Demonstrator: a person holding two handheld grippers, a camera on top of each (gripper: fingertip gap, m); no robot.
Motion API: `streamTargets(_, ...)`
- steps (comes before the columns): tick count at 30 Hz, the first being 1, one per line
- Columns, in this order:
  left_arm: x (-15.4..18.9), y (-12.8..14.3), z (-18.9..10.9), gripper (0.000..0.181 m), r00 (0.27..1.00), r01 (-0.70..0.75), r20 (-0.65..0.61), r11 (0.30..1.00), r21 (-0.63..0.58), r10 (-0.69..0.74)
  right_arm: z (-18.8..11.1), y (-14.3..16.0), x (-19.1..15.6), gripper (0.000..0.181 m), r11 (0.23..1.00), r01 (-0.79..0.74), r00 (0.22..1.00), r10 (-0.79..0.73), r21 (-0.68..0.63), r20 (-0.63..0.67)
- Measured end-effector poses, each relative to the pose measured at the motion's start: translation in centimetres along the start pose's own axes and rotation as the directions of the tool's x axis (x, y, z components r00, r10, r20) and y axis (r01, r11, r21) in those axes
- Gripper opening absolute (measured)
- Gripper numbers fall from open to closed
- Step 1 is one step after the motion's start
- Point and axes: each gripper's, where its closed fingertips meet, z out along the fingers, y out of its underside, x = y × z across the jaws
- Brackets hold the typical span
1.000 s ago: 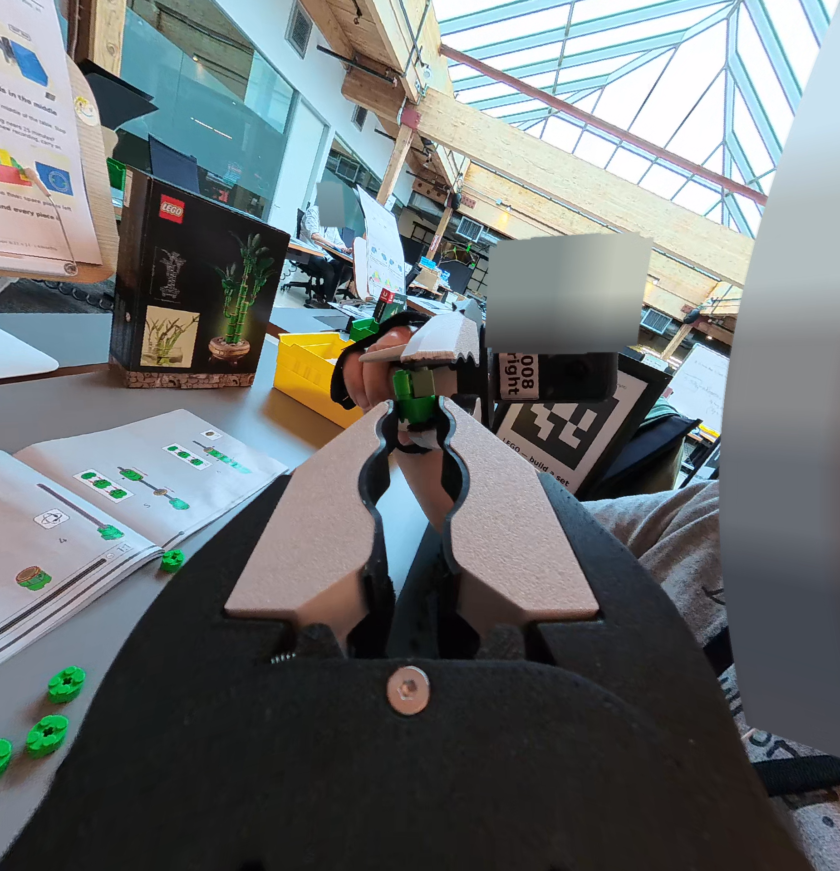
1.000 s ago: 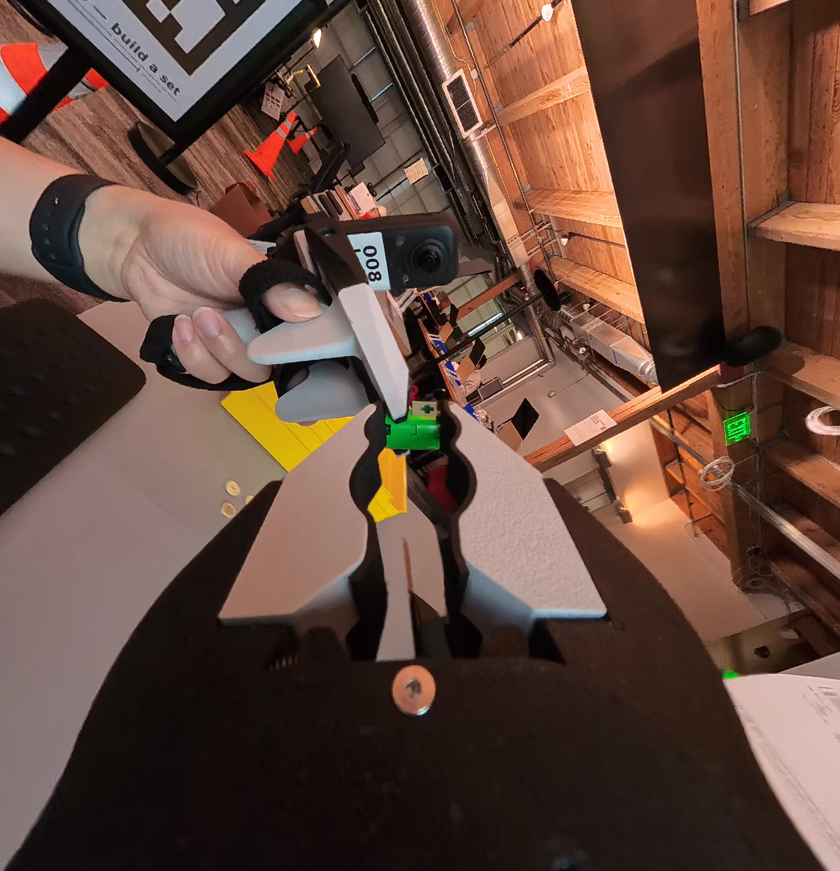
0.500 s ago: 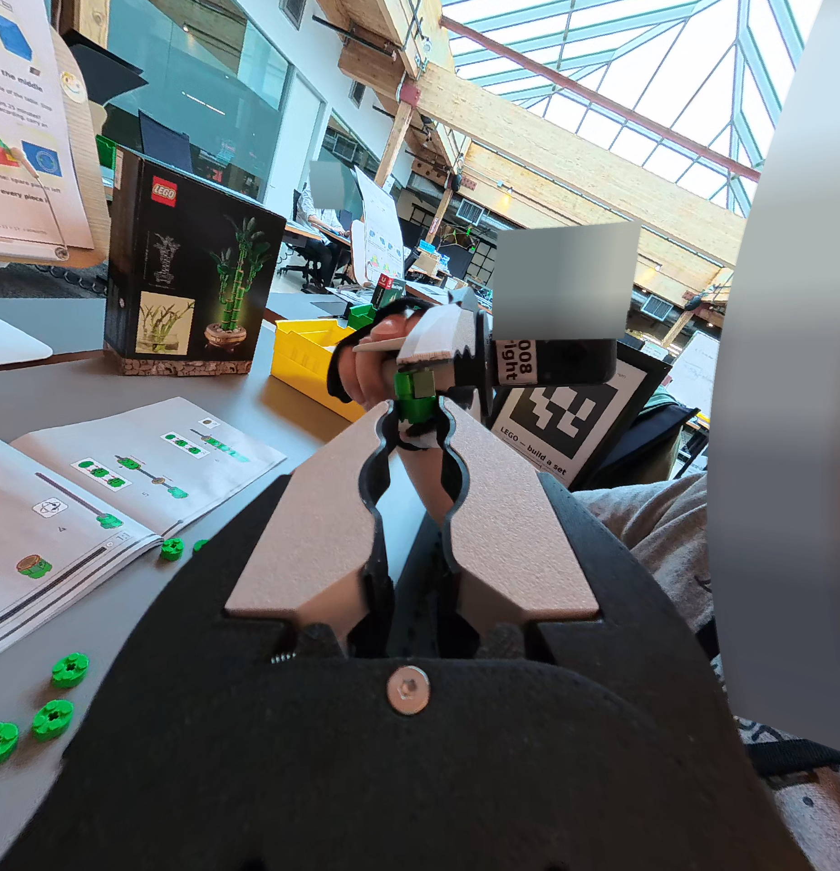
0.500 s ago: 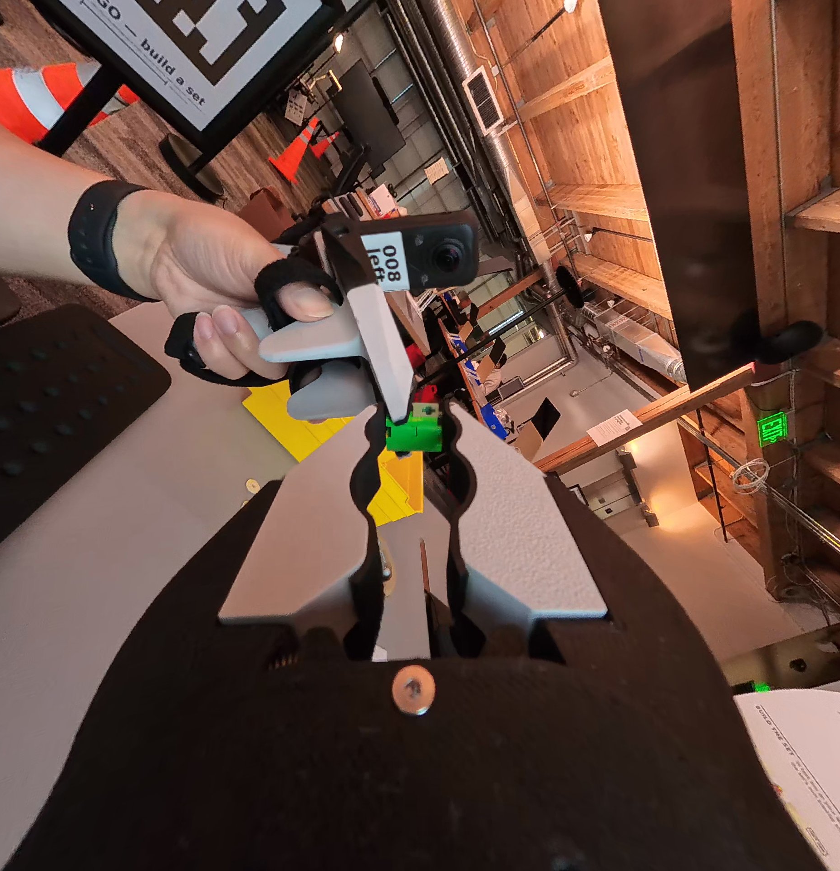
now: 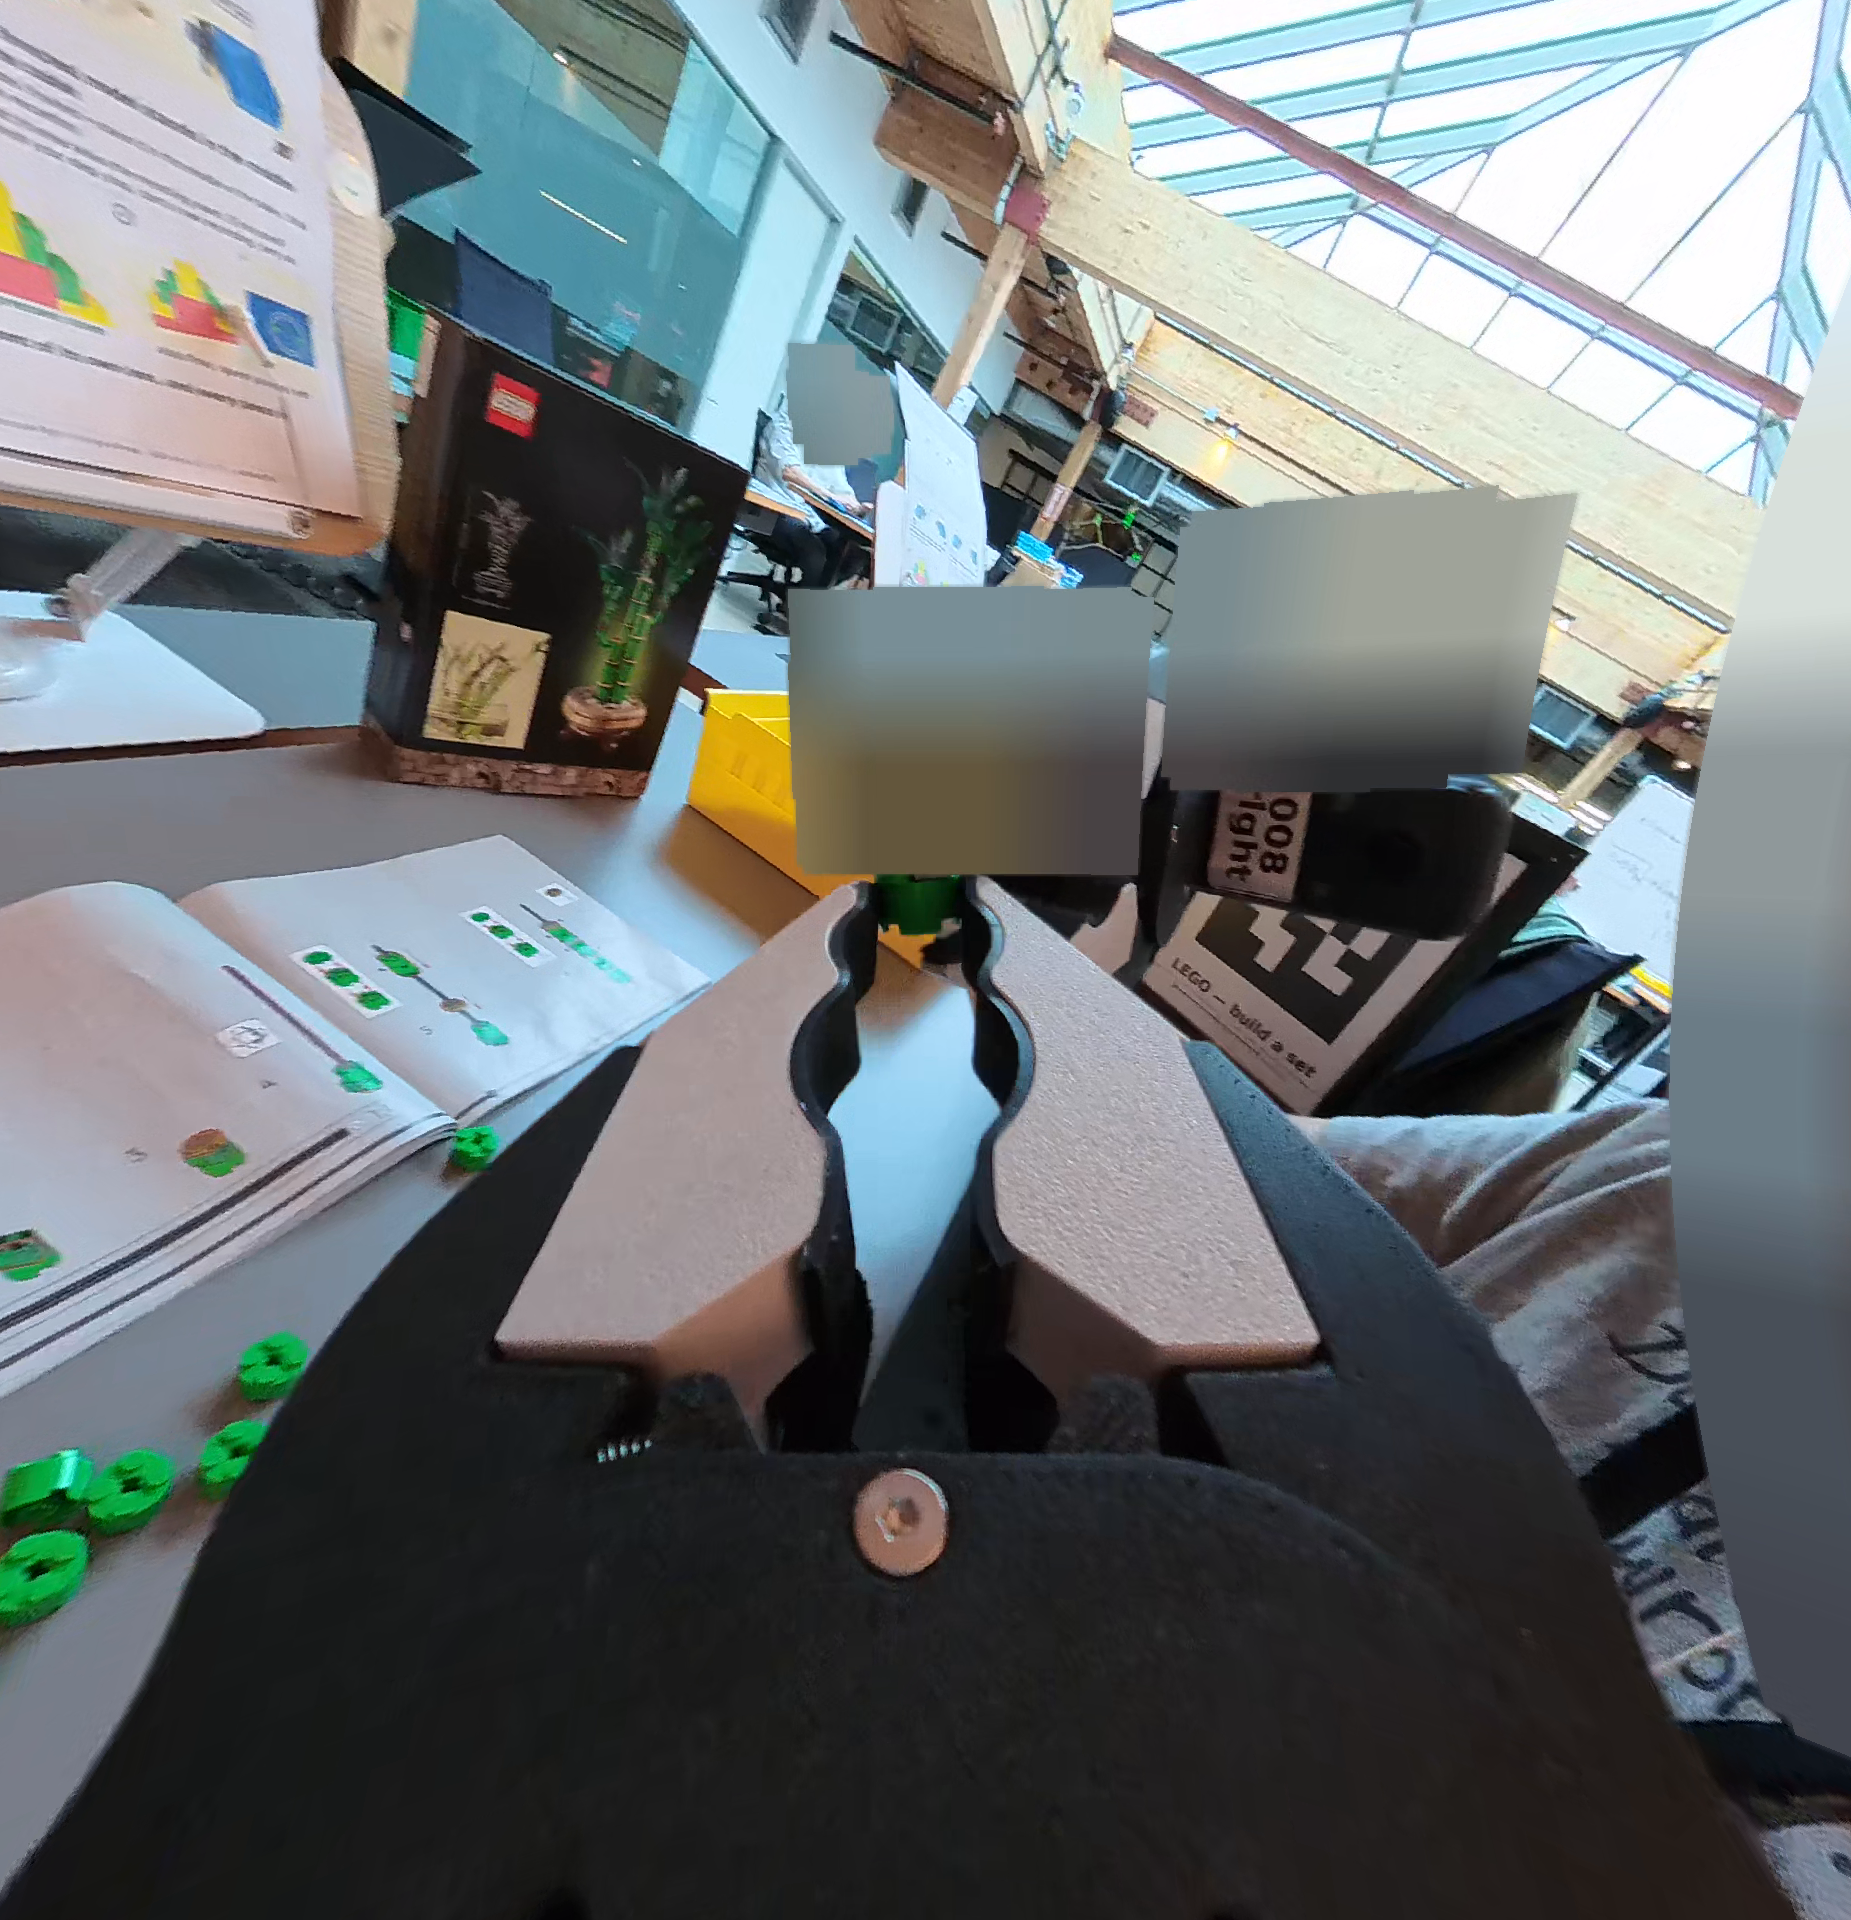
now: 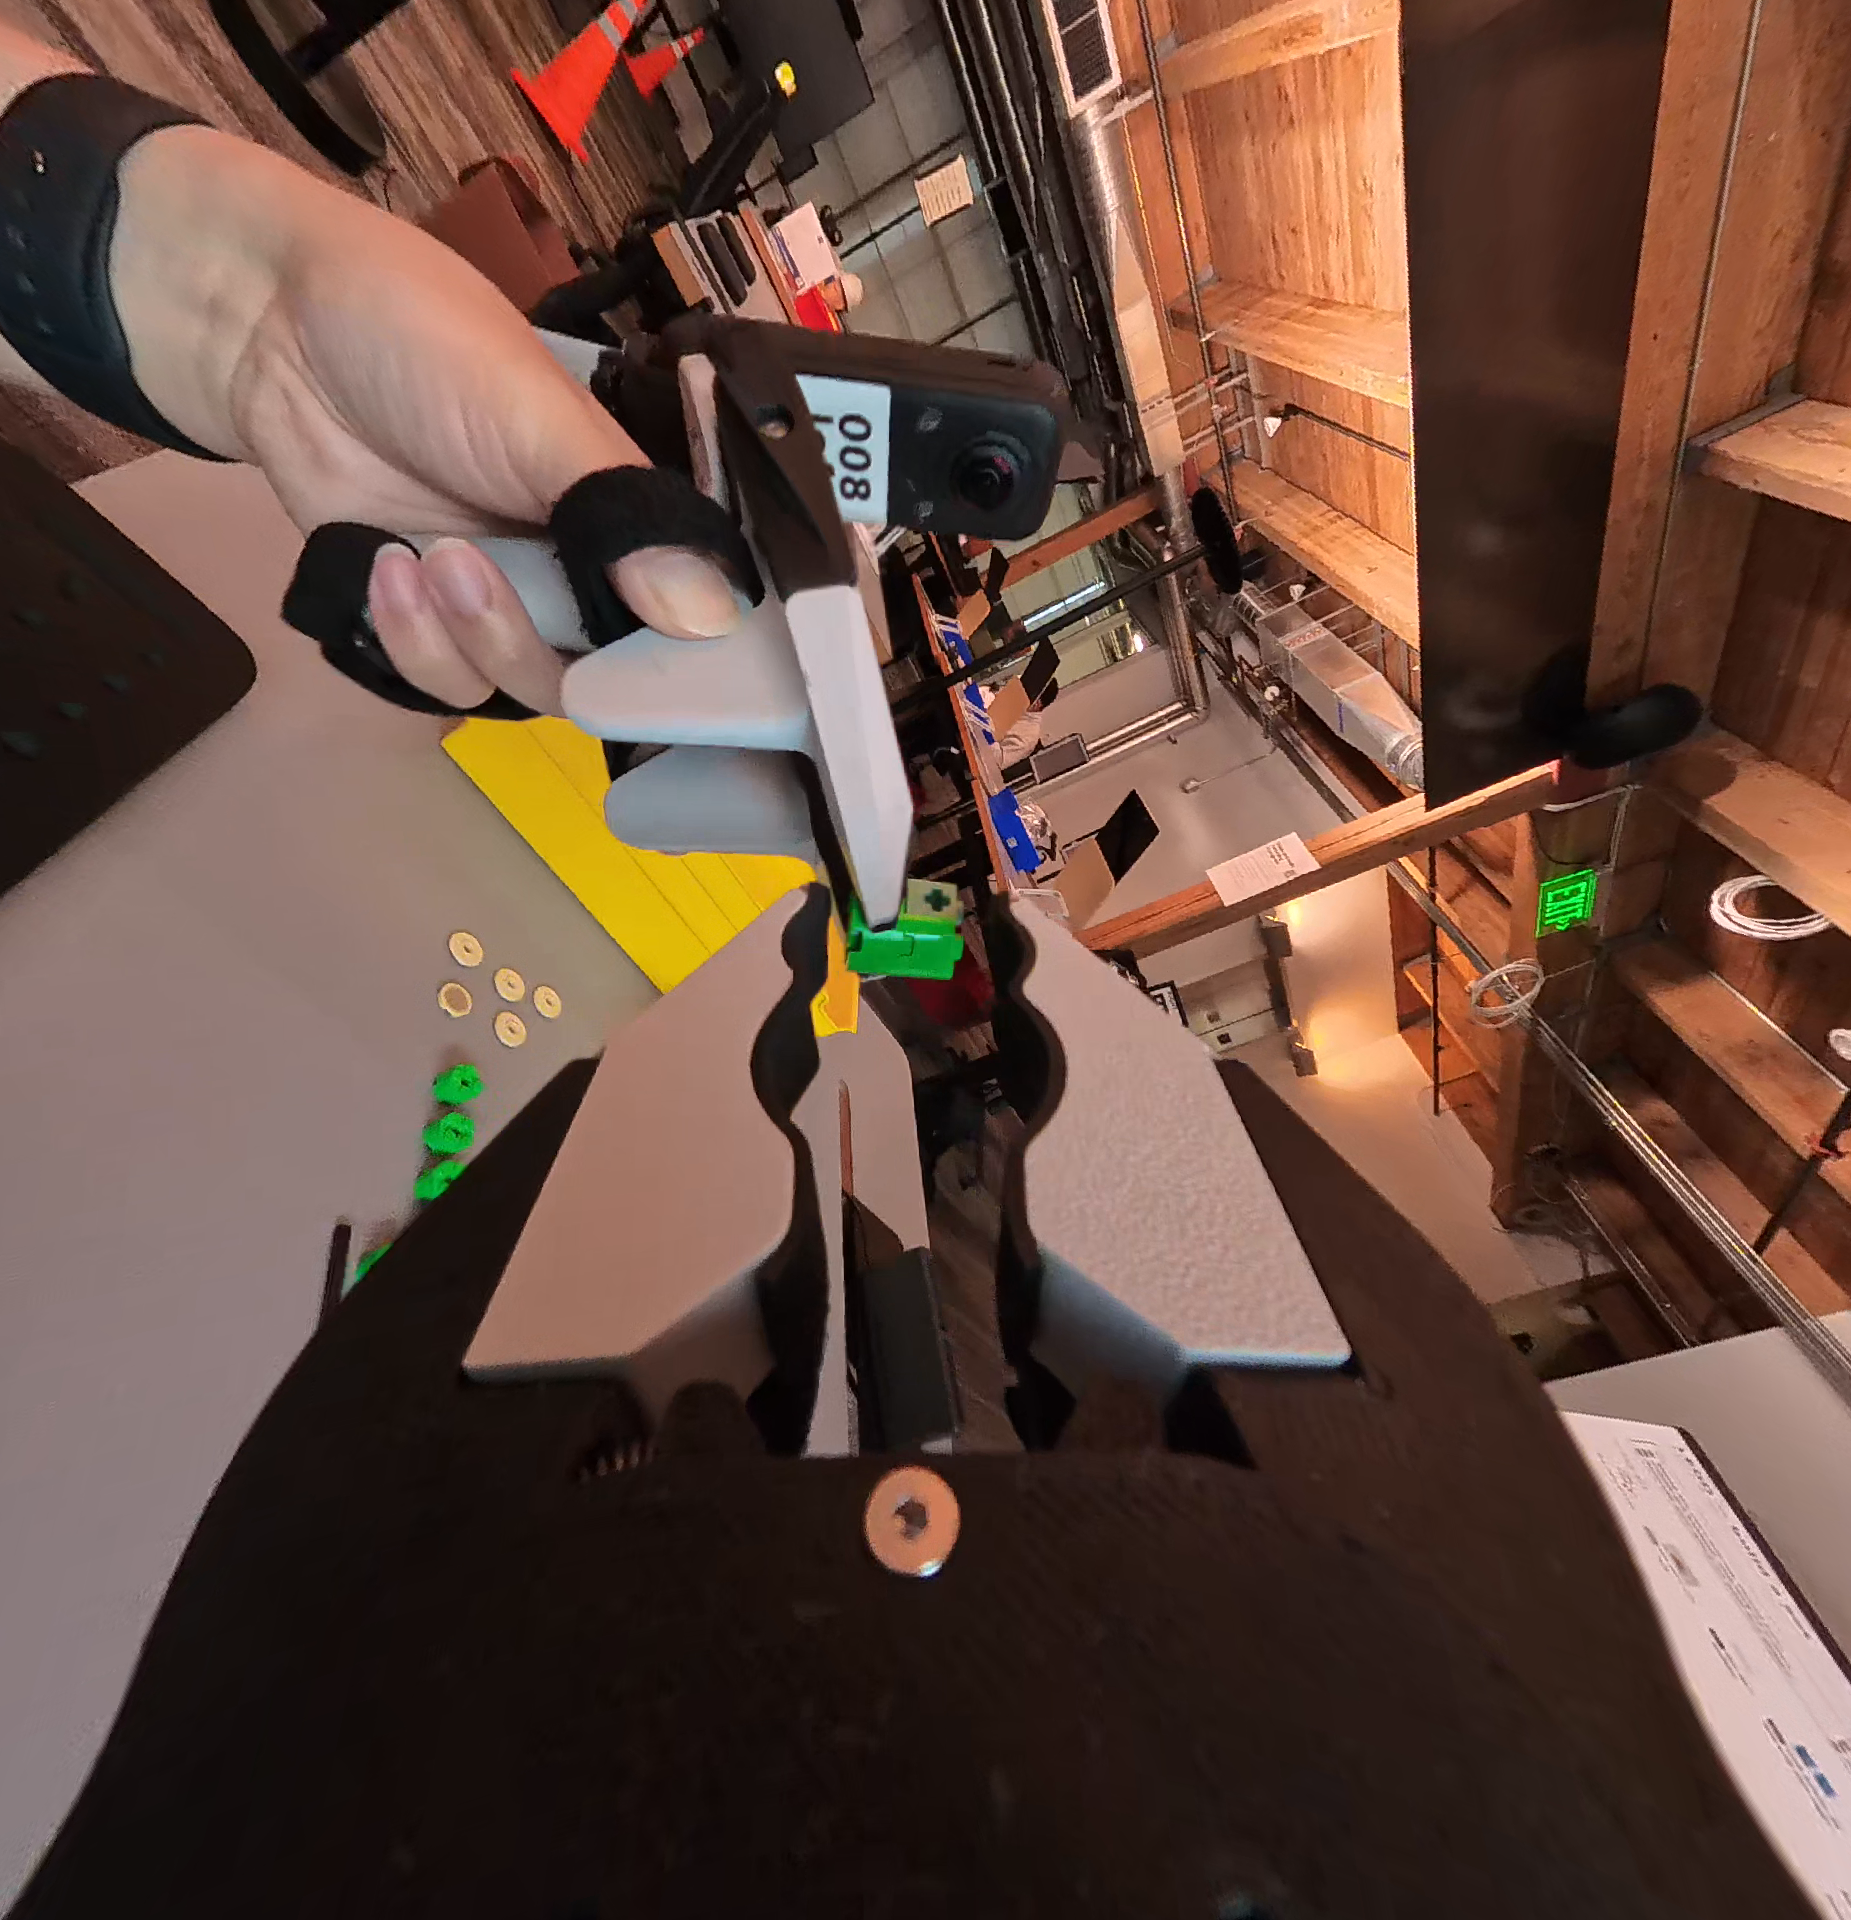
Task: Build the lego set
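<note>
The grey table (image 5: 308,790) is crowded along its left side: an open instruction booklet (image 5: 277,1039) lies flat, with loose green round pieces (image 5: 131,1491) scattered just in front of it. Behind the booklet stands the dark set box (image 5: 547,592), and beside that a yellow tray (image 5: 744,769), so the far edge is walled off. Small tan discs (image 6: 500,987) sit near the tray, with more green pieces close by. Bare tabletop stays open between the booklet and the tray. A black mat (image 6: 69,665) covers one corner.

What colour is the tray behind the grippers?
Yellow. The tray shows best in the right wrist view, lying on the table.
</note>
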Motion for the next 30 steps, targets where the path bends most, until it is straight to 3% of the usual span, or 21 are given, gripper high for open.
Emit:
streamTargets(16, -1.6, 0.2, -0.3, 0.013, 0.974, -0.147, 0.168, 0.988, -0.052, 0.154, 0.8, 1.0, -0.4, 0.021, 0.994, -0.034, 0.999, 0.036, -0.106, 0.022)
streamTargets(30, -1.8, 0.1, -0.2, 0.013, 0.967, -0.159, 0.191, 0.986, -0.059, 0.167, 1.2, 1.5, -0.4, 0.020, 0.989, 0.000, 1.000, 0.000, -0.149, 0.003)
